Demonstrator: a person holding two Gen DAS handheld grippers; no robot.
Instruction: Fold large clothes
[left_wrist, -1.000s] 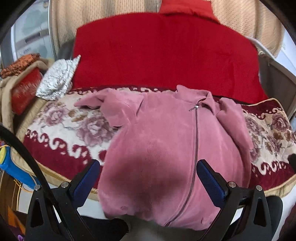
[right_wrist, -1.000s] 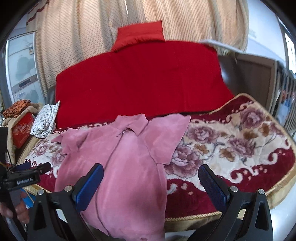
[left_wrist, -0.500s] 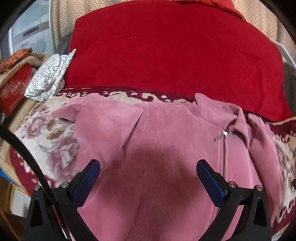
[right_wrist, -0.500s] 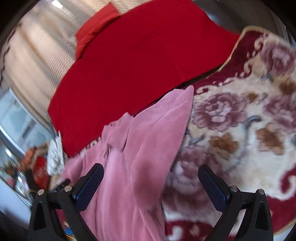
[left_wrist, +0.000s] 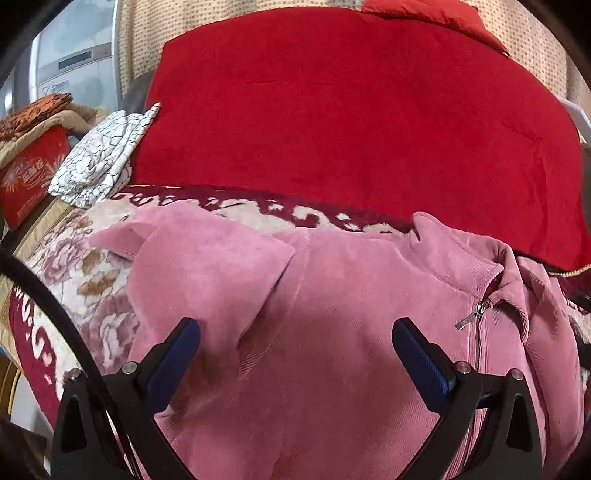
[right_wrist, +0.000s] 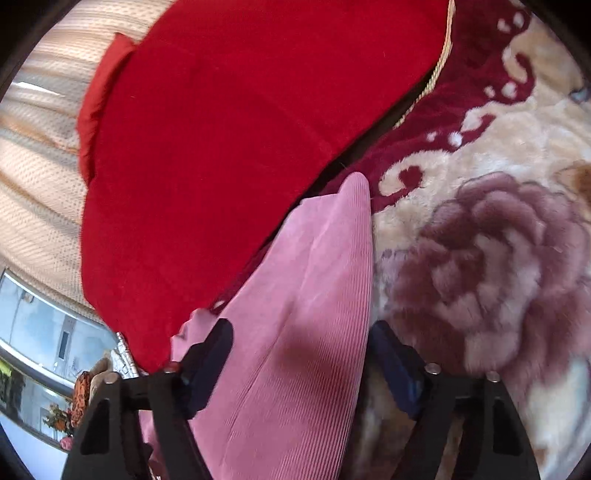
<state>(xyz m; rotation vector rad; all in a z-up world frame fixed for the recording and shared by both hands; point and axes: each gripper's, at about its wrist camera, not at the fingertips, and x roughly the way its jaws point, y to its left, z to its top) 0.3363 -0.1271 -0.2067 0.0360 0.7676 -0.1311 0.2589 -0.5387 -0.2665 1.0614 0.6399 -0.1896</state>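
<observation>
Lying face up on a flowered blanket (left_wrist: 85, 266), a pink zip jacket (left_wrist: 332, 332) is found spread flat, its collar (left_wrist: 476, 273) toward the red cushion (left_wrist: 332, 110) at the back and its hem toward the near edge. The long axis is thus taken to run from near edge to back, along the line in which both tools point.

The left gripper (left_wrist: 295, 354) is held over the jacket's front panel with its jaws wide apart; nothing is seen between them but the cloth below. Whether the pads touch the cloth cannot be told. One sleeve (left_wrist: 207, 258) is noted already folded in over the chest, just ahead of and to the left of this gripper, and the zip pull (left_wrist: 467, 320) lies to its right.

The right gripper (right_wrist: 301, 363) is set astride the other sleeve (right_wrist: 325, 295), which runs away from it toward the cushion. One finger (right_wrist: 212, 360) is over the jacket side, the other at the sleeve's outer edge against the blanket. The jaws stand apart and are not closed on the cloth.

It is judged that the coming move rests with the right gripper, being the nearer to this sleeve's outer edge, which would be carried across toward the zip.
</observation>
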